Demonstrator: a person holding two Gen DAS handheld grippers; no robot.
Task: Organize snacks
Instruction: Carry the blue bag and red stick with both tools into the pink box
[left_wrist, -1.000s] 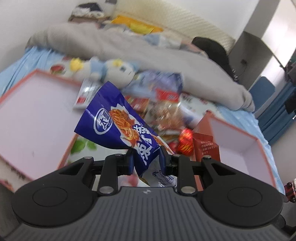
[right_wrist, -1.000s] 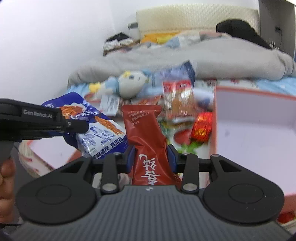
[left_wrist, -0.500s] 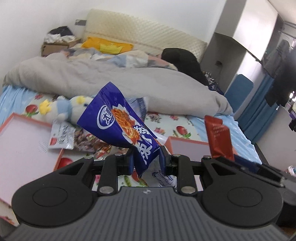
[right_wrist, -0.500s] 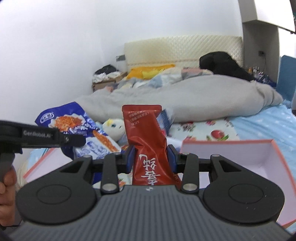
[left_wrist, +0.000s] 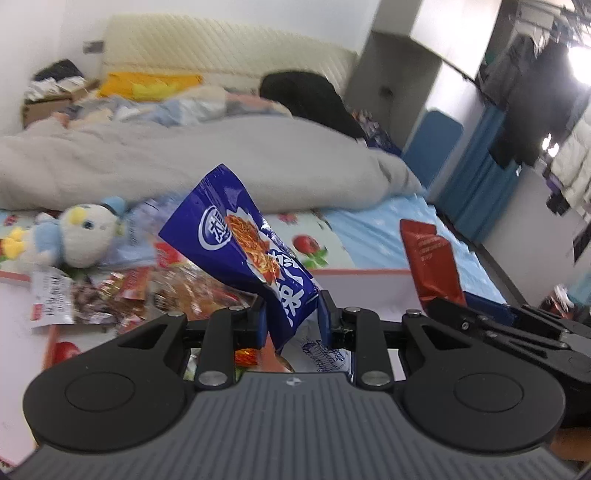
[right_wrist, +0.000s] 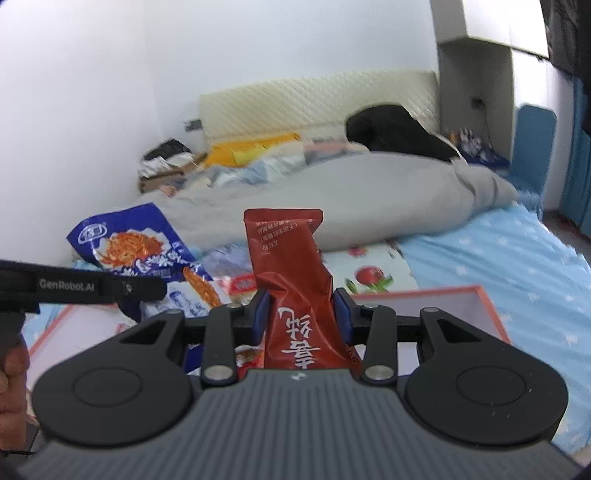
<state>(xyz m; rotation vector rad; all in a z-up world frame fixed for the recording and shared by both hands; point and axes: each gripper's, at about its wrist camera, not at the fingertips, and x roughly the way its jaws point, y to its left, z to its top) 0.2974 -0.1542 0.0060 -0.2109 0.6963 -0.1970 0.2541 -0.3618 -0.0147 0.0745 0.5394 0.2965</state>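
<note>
Both grippers have risen from just over the snack pile to well above it, so the boxes that filled the earlier views now sit low in frame and the bed and far wall take up more of each picture; the grips themselves are unchanged. Left gripper (left_wrist: 291, 317): fingers pinching the lower end of a blue noodle-snack packet (left_wrist: 251, 251), which tilts up and to the left, clear of everything below. Right gripper (right_wrist: 301, 314): fingers pinching a red sachet (right_wrist: 291, 280) at its middle, standing upright, its top edge free. Below and beyond the left gripper: the loose snack pile (left_wrist: 147, 288) on the patterned sheet, a plush toy (left_wrist: 81, 236) just beside it, and an orange-rimmed box (left_wrist: 362, 271) with a pale floor behind the held packet. Right wrist view: the same kind of box (right_wrist: 484, 295) to the right of the sachet, another orange rim (right_wrist: 48, 328) at lower left under the other gripper. Further out: grey duvet (right_wrist: 332, 206), quilted headboard (right_wrist: 314, 99). Assessment: both items are lifted and in transit, neither yet placed; the lift probably clears them for carrying to a box, with most of the pile still unsorted.
</note>
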